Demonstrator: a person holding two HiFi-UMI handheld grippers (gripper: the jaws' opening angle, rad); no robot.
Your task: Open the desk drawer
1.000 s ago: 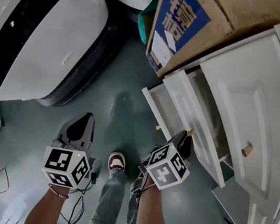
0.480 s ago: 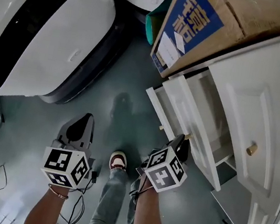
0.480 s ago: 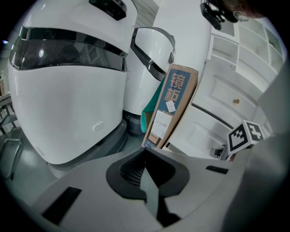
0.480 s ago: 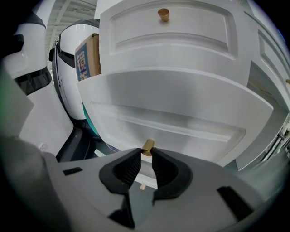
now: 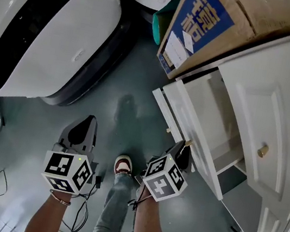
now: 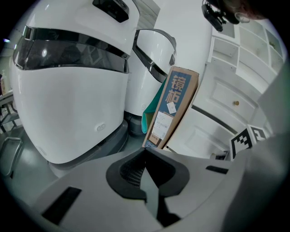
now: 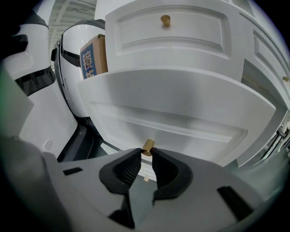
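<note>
Over a dark floor (image 5: 134, 83), the white desk (image 5: 281, 91) stands at right, its drawer (image 5: 192, 127) drawn partly out. The right tongs (image 7: 144, 156) clamp its brass knob (image 7: 147, 147) as a pulling handle. The left tongs (image 6: 145, 154) hang closed and empty, clear at left.

Head view looks steeply down from above on floor (image 5: 134, 83), left gripper (image 5: 89, 122), right gripper (image 5: 185, 147), drawer (image 5: 189, 128) at right; left gripper view faces forward at box (image 6: 172, 108), not close; right gripper view sits right against drawer front, knob (image 7: 147, 147) at jaw tips; box shows in all three views, drawer in head and right.
</note>
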